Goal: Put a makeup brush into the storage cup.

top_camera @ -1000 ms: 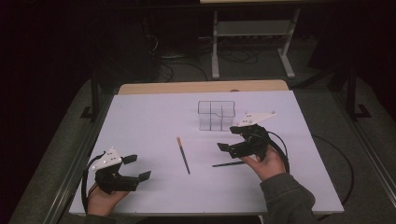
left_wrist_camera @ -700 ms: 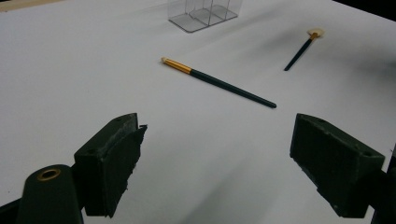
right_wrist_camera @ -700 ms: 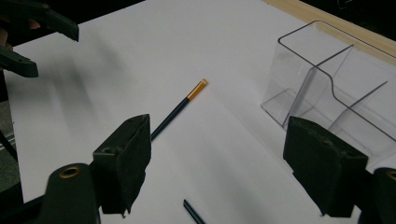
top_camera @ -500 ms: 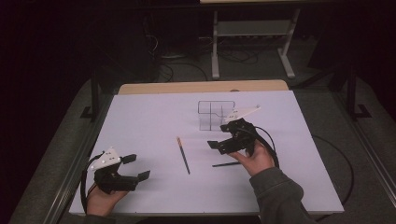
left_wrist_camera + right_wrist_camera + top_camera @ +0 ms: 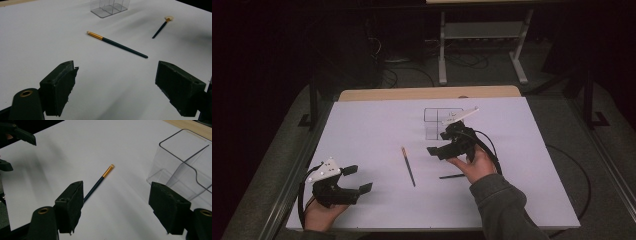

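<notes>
- The right gripper (image 5: 443, 143) is hovering over the white table (image 5: 362, 130) with jaws apart and nothing between them; they have just been narrowing slightly, likely readying for a pick.
- It is aiming at the gold-ferruled brush (image 5: 408, 166), which is lying flat mid-table, free of any grip.
- A second brush (image 5: 452, 176) is lying just beside the right hand (image 5: 477, 162).
- The clear divided organizer (image 5: 185, 167) is standing near the table's far edge, probably waiting to receive the brushes.
- The left gripper (image 5: 356, 180) is resting released, jaws wide and empty, well apart from both.
</notes>
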### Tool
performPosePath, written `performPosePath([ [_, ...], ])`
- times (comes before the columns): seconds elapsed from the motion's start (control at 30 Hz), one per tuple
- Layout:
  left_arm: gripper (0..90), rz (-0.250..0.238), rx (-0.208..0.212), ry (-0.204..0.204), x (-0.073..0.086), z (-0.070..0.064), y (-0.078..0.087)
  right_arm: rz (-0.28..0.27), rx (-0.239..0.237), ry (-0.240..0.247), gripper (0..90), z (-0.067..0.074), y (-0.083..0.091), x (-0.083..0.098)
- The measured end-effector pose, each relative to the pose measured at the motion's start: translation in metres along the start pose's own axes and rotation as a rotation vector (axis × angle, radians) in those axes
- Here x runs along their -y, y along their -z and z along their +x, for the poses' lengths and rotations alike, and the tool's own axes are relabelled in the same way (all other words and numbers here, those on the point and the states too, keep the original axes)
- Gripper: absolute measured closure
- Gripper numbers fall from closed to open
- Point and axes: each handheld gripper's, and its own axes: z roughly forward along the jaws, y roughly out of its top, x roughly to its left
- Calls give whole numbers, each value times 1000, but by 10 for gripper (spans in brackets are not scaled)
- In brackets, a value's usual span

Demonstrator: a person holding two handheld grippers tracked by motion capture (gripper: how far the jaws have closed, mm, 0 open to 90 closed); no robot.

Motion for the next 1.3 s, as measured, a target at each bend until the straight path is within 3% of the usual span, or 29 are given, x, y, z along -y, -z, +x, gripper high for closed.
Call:
performPosePath([
  [0.47,156,4,-1,-4,0,0,0,29,-11,-31,274,1,-13,-14],
  [0.67,156,3,0,-4,0,0,0,41,-10,-16,284,2,-21,-18],
  [0.87,157,3,0,-4,0,0,0,64,-10,-41,297,6,-29,-25],
  [1.3,156,0,1,-2,1,0,0,109,-20,-45,315,10,-47,-30],
])
